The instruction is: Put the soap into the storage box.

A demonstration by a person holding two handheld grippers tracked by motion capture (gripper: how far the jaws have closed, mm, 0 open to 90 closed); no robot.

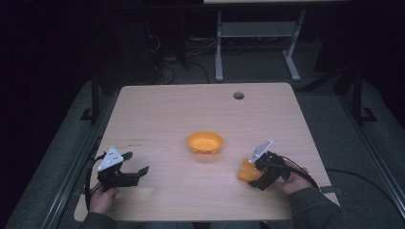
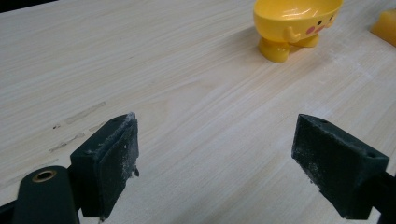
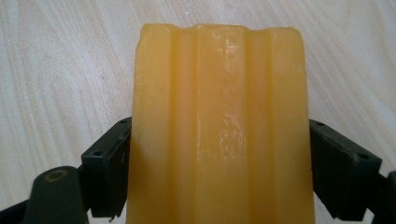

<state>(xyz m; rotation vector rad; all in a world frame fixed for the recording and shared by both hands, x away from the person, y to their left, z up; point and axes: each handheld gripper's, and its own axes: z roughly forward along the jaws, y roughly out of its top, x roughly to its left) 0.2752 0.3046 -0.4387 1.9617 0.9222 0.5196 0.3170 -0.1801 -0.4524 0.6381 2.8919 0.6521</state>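
Right gripper view: right tool (image 3: 219, 163) clamping ridged orange block (image 3: 219, 116), base cut off; left tool (image 2: 215, 163) agape.

We see the left gripper (image 2: 215, 163) with its two black jaws set wide apart at the bottom of the frame, over pale wooden bench (image 2: 187, 93). At upper right stands a yellow footed bowl (image 2: 294, 23); an orange block's (image 2: 385, 28) corner shows at the right edge.

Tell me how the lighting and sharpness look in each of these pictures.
High view: dim, room beyond the table nearly black, yellow bowl small and soft. Left gripper view: bright, even, sharp wood grain. Right gripper view: orange block very close, glossy highlights down its ridges.
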